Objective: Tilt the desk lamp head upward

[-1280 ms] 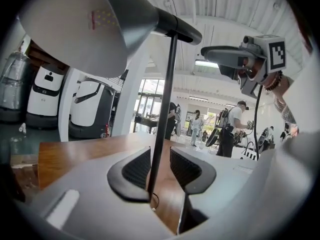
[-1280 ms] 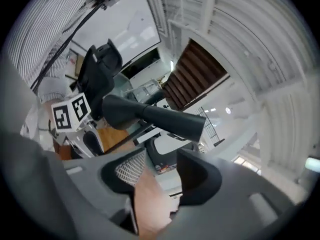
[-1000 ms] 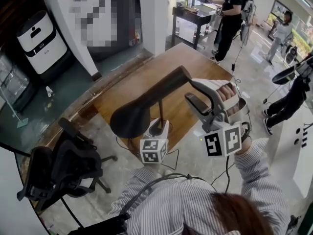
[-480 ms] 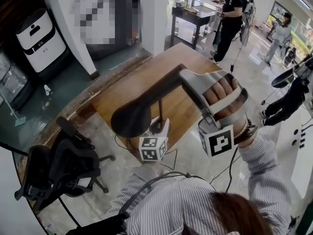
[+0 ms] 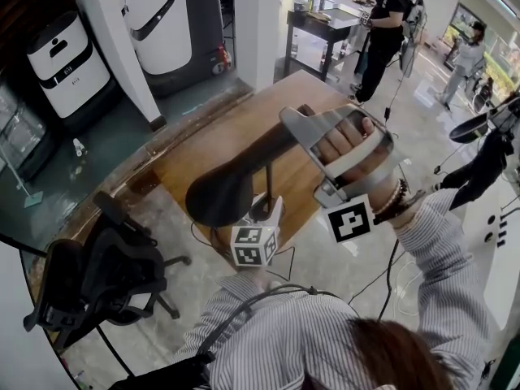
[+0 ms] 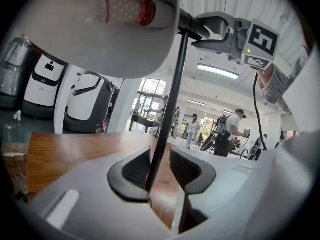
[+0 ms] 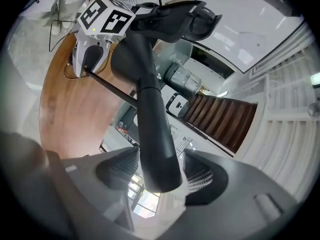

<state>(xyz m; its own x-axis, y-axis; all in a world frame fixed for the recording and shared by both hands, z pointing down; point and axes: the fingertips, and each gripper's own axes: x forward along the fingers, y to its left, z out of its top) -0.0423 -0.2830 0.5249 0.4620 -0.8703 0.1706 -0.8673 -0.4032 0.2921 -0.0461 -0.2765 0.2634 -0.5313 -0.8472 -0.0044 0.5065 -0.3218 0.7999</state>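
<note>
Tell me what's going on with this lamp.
A person works a black desk lamp on a wooden table with two handheld grippers. The left gripper brackets its thin black stem, a gap on one side. The right gripper's jaws have just been opening around the lamp head's narrow rear end, not pressing it.

The right gripper (image 7: pixel 160 170) has rolled over: its marker cube (image 5: pixel 349 223) now sits tilted below the wrist instead of facing squarely up, and the hand (image 5: pixel 345 140) has turned to the top. The gripper has also drawn in onto the narrow rear end of the lamp head (image 5: pixel 223 193). Its fingers (image 7: pixel 200 176) have just been opening, and that end stands between them with a gap at one pad.
</note>
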